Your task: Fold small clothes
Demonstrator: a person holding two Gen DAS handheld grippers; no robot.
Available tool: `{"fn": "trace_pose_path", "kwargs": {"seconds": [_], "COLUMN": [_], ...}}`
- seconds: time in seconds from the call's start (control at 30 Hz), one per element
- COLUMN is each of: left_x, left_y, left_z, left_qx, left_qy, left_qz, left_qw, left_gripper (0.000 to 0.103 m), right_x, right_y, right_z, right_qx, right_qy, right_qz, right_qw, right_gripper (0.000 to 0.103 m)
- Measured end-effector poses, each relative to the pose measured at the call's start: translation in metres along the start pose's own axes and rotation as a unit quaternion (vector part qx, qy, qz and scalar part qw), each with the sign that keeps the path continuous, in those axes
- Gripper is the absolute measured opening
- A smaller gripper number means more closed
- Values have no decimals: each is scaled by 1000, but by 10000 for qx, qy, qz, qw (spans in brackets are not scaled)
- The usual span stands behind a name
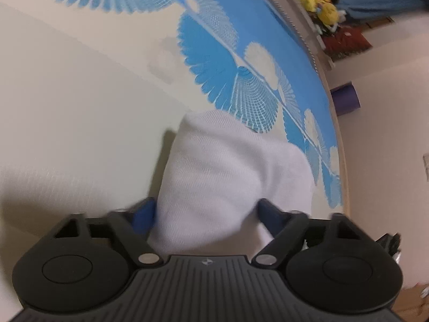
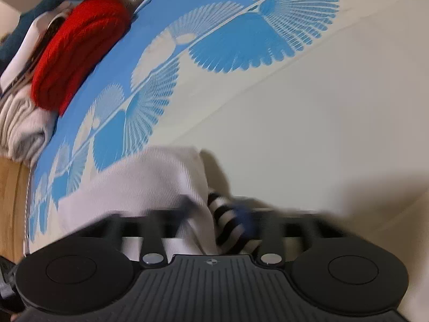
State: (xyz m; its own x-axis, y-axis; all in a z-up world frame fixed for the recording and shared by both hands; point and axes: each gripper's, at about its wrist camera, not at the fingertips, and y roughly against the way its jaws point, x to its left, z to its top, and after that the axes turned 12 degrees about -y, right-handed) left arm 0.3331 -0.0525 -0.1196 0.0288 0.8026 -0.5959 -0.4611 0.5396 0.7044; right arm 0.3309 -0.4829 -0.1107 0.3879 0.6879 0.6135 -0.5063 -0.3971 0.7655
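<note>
A white knit garment (image 1: 228,171) lies bunched on a cream sheet with a blue fan print (image 1: 80,107). My left gripper (image 1: 206,212) stands open, its blue-padded fingers (image 1: 144,214) wide apart on either side of the garment's near end. In the right wrist view the same white garment (image 2: 150,185) lies at the left, and a black-and-white striped cloth (image 2: 228,222) pokes out from under its edge. My right gripper (image 2: 222,214) is blurred; its fingers sit close together at the striped cloth and look shut on it.
A red knitted piece (image 2: 80,48) and a folded grey cloth (image 2: 24,128) lie at the sheet's far edge. Beyond the bed edge are yellow plush toys (image 1: 319,2), a purple object (image 1: 346,99) and a wooden frame (image 2: 10,201).
</note>
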Motion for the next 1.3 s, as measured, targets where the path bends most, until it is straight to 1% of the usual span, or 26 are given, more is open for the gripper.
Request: {"fn": "trace_pose_path", "kwargs": {"seconds": [0.03,0.1,0.17,0.23,0.3,0.33,0.37,0.4,0.43,0.47,0.5,0.57,0.63,0.67,0.73,0.77,0.8,0.83,0.87,0.9,1.03,1.13,1.23,1.3], "left_x": [-1,0,3,11,22,26,30,34,36,38,39,38,31,27,20,18,16,14,12,8,-8,-14,-13,-5], "left_y": [-1,1,7,17,24,25,25,23,20,17,15,9,4,2,0,0,2,6,11,17,43,65,87,102], "left_z": [0,0,-2,-6,-12,-16,-20,-25,-30,-35,-37,-40,-41,-40,-39,-38,-36,-35,-33,-29,-6,25,57,78], "left_qx": [-33,-37,8,16,89,146,221,314,378,334,275,221,154,145,112,104,77,33,-18,-75,-287,-457,-596,-687], "left_qy": [-50,17,97,255,357,391,412,414,401,418,448,551,515,461,322,249,196,136,49,-42,-380,-652,-908,-955], "left_qz": [1,-50,-103,-182,-425,-539,-641,-739,-828,-903,-985,-1113,-1081,-1051,-922,-862,-829,-829,-841,-822,-561,-367,-167,-43], "left_qw": [10000,10000,9999,9995,9984,9977,9968,9959,9950,9945,9937,9920,9927,9933,9952,9959,9963,9965,9964,9966,9973,9961,9939,9930], "left_gripper": [76,77,83,85,86,86,87,87,88,89,89,89,90,90,84,75,70,60,54,50,47,46,46,46], "right_x": [-3,-9,-12,-12,-14,-17,-19,-20,-21,-22,-24,-29,-29,-26,-19,-16,-14,-13,-12,-9,11,33,64,85], "right_y": [1,2,3,8,19,25,32,38,41,41,40,32,25,22,20,19,18,18,17,18,15,7,-6,-16], "right_z": [2,4,4,3,2,1,0,-1,-4,-7,-10,-20,-32,-38,-47,-49,-51,-52,-51,-50,-50,-45,-42,-39], "right_qx": [-57,-85,-37,-47,-117,-142,-171,-192,-154,-44,110,473,773,837,753,726,706,680,679,632,409,260,91,-29], "right_qy": [-98,-228,-276,-282,-366,-389,-373,-294,-172,-38,78,214,409,551,829,886,876,805,711,649,700,644,670,664], "right_qz": [27,1,-6,-24,31,169,366,498,515,456,403,337,277,250,159,143,149,182,254,294,417,628,862,1006], "right_qw": [9999,9997,9996,9996,9993,9990,9985,9981,9984,9989,9991,9981,9958,9947,9936,9933,9935,9943,9948,9955,9958,9956,9940,9927], "right_gripper": [2,2,2,5,18,25,47,64,70,77,80,80,80,79,77,68,50,39,20,11,9,9,8,8]}}
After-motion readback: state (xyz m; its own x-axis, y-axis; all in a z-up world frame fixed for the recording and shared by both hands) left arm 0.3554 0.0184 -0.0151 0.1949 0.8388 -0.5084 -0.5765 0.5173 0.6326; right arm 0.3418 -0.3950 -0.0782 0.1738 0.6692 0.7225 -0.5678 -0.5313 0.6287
